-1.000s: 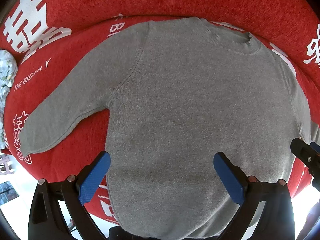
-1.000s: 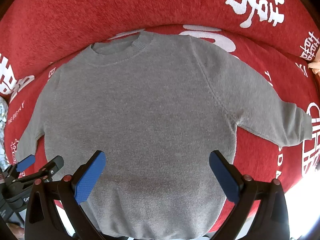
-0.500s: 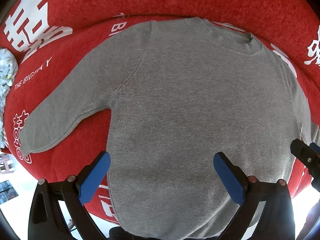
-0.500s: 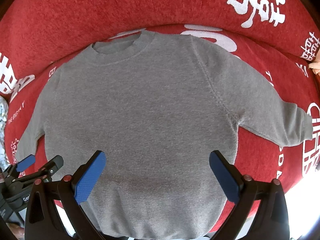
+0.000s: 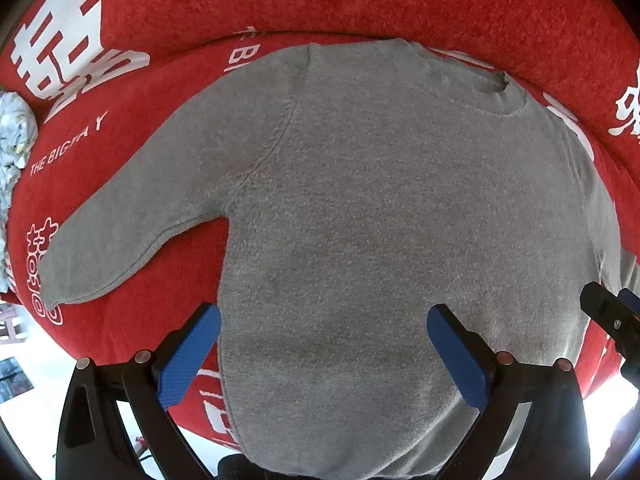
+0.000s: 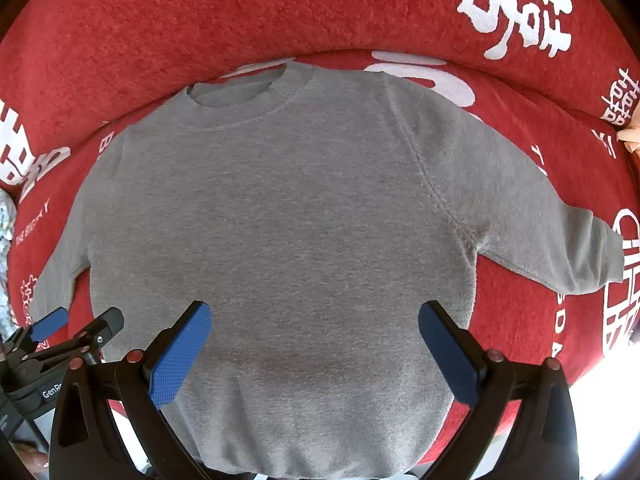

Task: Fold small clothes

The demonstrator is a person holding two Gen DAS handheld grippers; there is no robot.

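Observation:
A small grey sweater (image 5: 380,220) lies flat, front up, on a red cushion, collar away from me and both sleeves spread out; it also shows in the right wrist view (image 6: 288,232). My left gripper (image 5: 324,320) is open and empty, hovering over the sweater's lower left part near the hem. My right gripper (image 6: 314,316) is open and empty over the lower right part. The left sleeve (image 5: 132,232) reaches out to the left, the right sleeve (image 6: 552,240) to the right. Each gripper shows at the edge of the other's view.
The red cushion (image 5: 120,128) carries white characters and lettering, with a raised red back (image 6: 240,12) behind the collar. A crumpled pale cloth (image 5: 14,136) lies at the far left. The cushion's front edge drops off just below the hem.
Both views have crept slightly closer to the sweater; otherwise nothing has visibly changed. Both grippers stay open.

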